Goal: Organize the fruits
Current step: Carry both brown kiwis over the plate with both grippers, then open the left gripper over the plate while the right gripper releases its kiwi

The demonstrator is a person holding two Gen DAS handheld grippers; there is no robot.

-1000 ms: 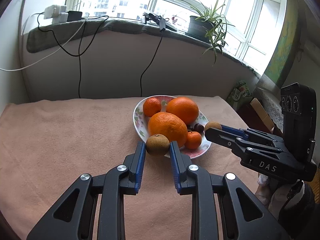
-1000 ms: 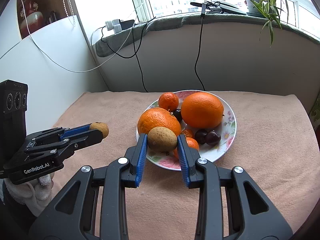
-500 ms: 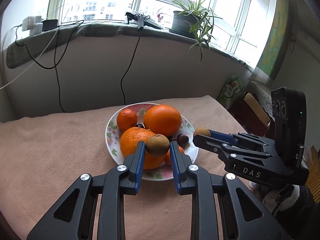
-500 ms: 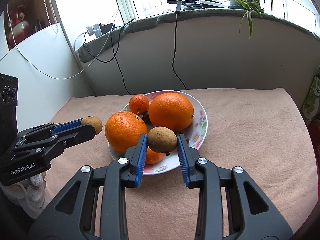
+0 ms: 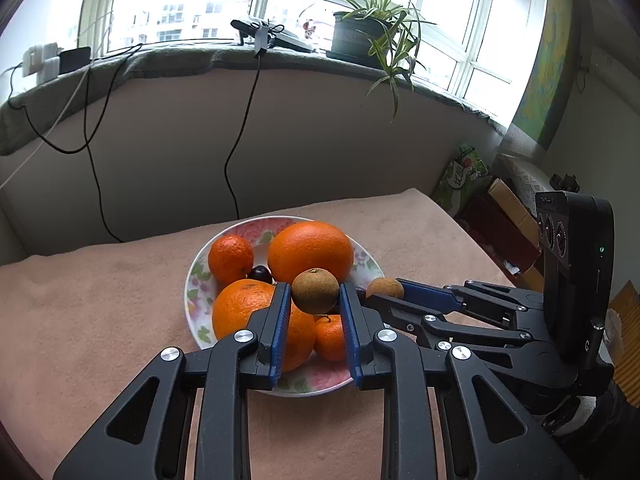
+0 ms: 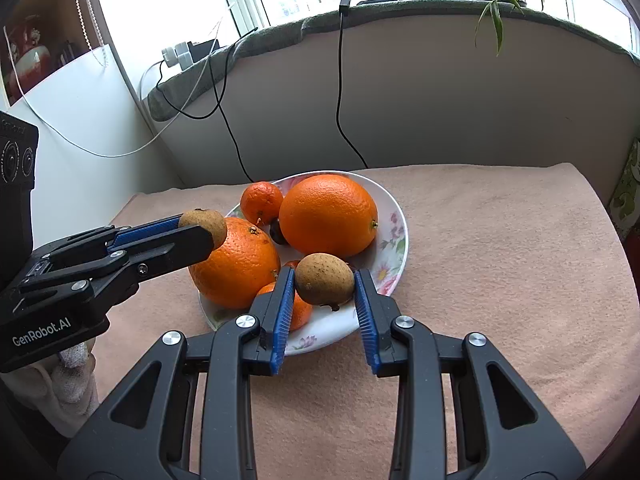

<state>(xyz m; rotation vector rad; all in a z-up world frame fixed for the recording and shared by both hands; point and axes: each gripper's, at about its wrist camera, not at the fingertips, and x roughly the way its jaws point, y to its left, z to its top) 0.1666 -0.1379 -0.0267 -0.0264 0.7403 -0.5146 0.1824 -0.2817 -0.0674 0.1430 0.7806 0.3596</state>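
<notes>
Pinkish-beige cloth [image 5: 100, 320] covers the table beneath a grey windowsill with a potted spider plant [image 5: 372, 36] and trailing black cables [image 5: 240, 152]. We see the left gripper [image 5: 315, 312] with its blue-padded jaws closed narrowly on a small round brown fruit [image 5: 315, 290], held above the near part of the floral white ceramic plate [image 5: 192, 292]. We see the right gripper [image 6: 325, 304] likewise clamped on a second, more oval brown speckled fruit [image 6: 325, 279], held over the near right part of the same plate. In the left wrist view the right gripper enters from the right, its fruit just right of the left one; in the right wrist view the left gripper enters from the left, its fruit in front of an orange.

On the plate we count a large orange [image 6: 328, 214] at the far right, a second large orange [image 6: 236, 264] at the near left, a small mandarin [image 6: 261, 203] at the far left, another small mandarin [image 5: 330, 338] at the near edge, and a dark cherry-like fruit [image 5: 260, 273] between the oranges.

Both held fruits have dull, rough brown skin; the right one shows fine speckles and a short dark stem end underneath.
</notes>
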